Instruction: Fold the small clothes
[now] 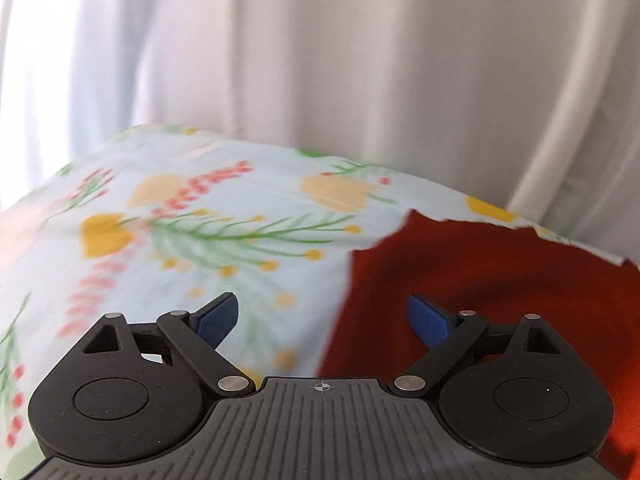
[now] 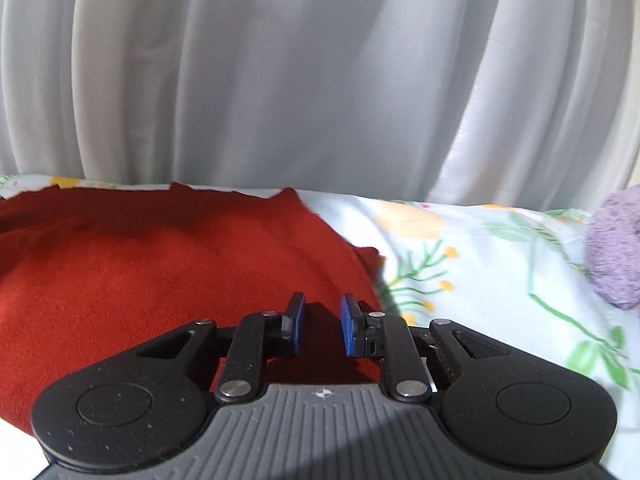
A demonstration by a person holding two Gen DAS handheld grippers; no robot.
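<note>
A red cloth point(image 1: 480, 272) lies spread on a floral sheet point(image 1: 200, 232). My left gripper point(image 1: 323, 312) is wide open and empty, low over the cloth's left edge, one pad over the sheet and one over the cloth. In the right wrist view the red cloth point(image 2: 160, 264) fills the left half. My right gripper point(image 2: 322, 320) hangs over the cloth's right edge, its blue pads a narrow gap apart. Red cloth shows in the gap; I cannot tell whether the pads grip it.
A purple fuzzy item point(image 2: 616, 252) lies on the floral sheet point(image 2: 500, 264) at the far right. White curtains point(image 2: 320, 80) hang close behind the bed's far edge.
</note>
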